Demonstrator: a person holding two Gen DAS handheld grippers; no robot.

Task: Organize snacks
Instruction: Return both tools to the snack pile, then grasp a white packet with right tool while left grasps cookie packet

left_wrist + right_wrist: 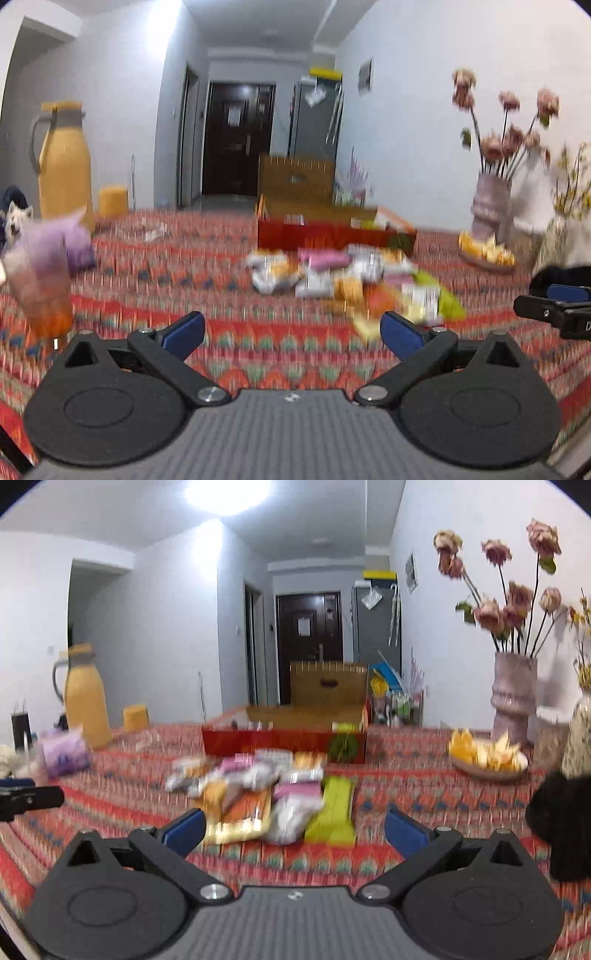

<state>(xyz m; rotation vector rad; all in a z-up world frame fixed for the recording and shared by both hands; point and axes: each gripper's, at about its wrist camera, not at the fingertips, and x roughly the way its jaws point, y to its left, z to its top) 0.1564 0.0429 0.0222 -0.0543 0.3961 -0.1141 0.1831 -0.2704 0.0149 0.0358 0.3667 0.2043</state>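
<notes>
A loose heap of snack packets (pixel 343 277) (pixel 266 794) lies on the red patterned tablecloth, among them a lime-green packet (pixel 332 812) and an orange one (pixel 247 808). Behind the heap stands an open red box (pixel 332 234) (pixel 284 738) with its brown lid raised. My left gripper (pixel 291 334) is open above the cloth, short of the heap and left of it, nothing between its blue pads. My right gripper (pixel 293 827) is open too, with the near edge of the heap between its spread fingers, untouched. The right gripper (pixel 554 310) also shows at the left wrist view's right edge.
A yellow jug (pixel 64 166) (pixel 86 698), a small yellow cup (pixel 135 717), a purple pouch (pixel 64 755) and a tall drink glass (pixel 40 280) stand at the left. At the right are a flower vase (pixel 513 698) and a plate of peels (pixel 487 757).
</notes>
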